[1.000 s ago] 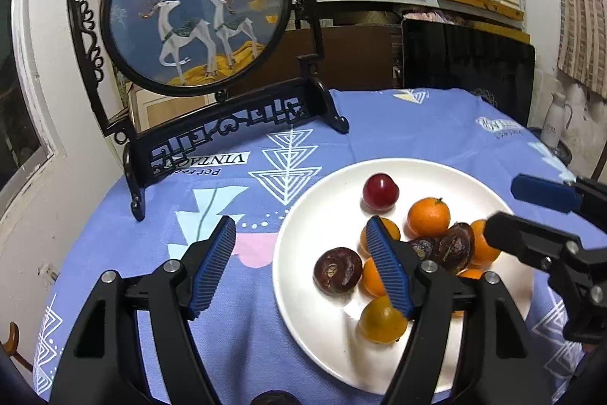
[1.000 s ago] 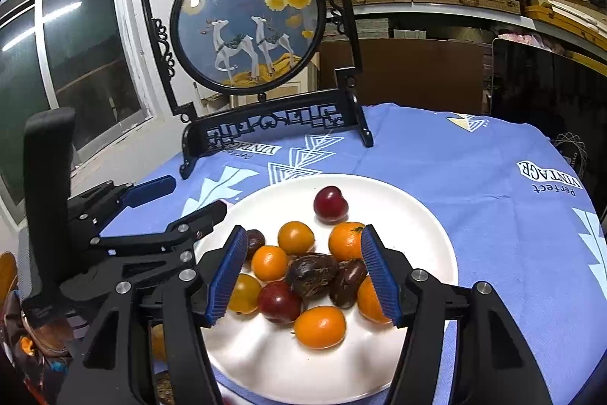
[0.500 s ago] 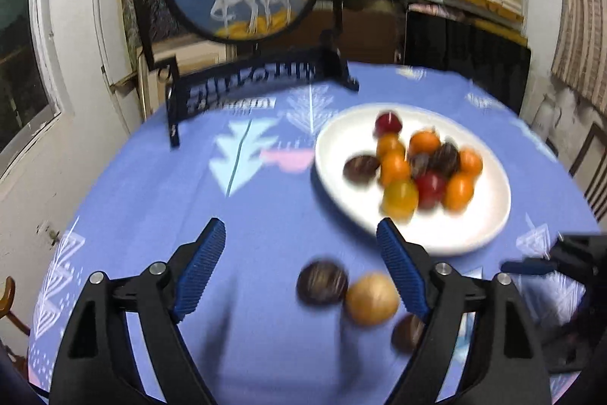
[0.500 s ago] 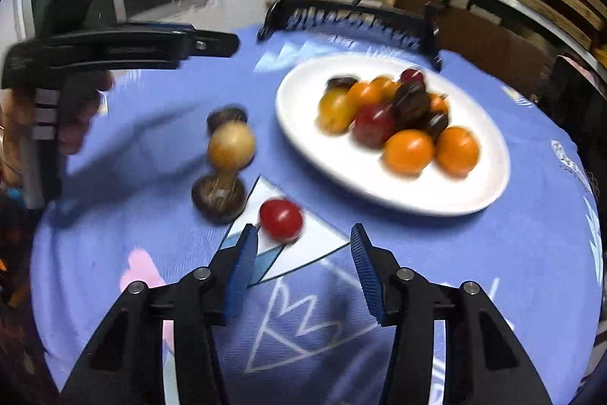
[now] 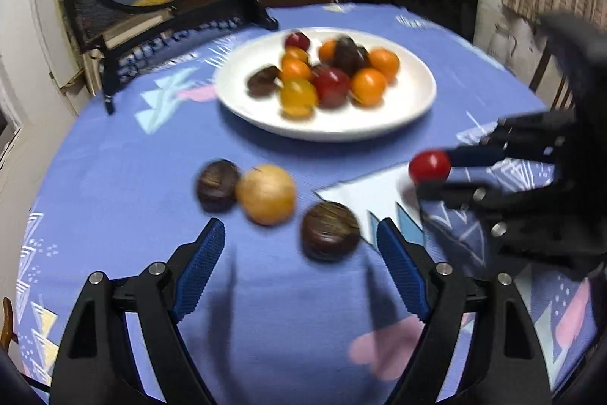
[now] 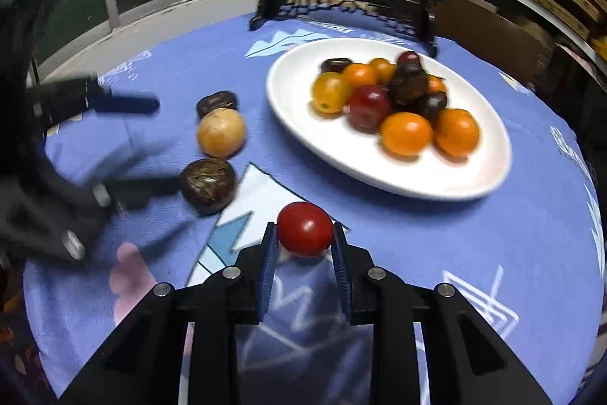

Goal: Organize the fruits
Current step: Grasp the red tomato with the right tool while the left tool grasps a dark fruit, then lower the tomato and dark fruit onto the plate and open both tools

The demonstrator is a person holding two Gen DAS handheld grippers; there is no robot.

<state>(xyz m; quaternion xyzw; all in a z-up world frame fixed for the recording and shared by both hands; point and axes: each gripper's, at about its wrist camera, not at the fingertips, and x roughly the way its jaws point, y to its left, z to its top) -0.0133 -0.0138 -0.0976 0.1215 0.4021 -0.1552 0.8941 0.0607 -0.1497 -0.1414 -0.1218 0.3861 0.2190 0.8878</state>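
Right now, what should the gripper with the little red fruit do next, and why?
Probably lift. The right gripper has its jaws closed on the red fruit, which looks low over the blue tablecloth; the white plate of fruit lies just ahead.

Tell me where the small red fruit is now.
The small red fruit sits between the fingers of the right gripper, on the tablecloth in front of the white plate.

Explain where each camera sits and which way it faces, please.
Left wrist: on the open left gripper, looking over the brown fruit toward the white plate; the right gripper shows.
Right wrist: on the right gripper, its pads at the red fruit.
Shared: plate, red fruit, tan fruit.
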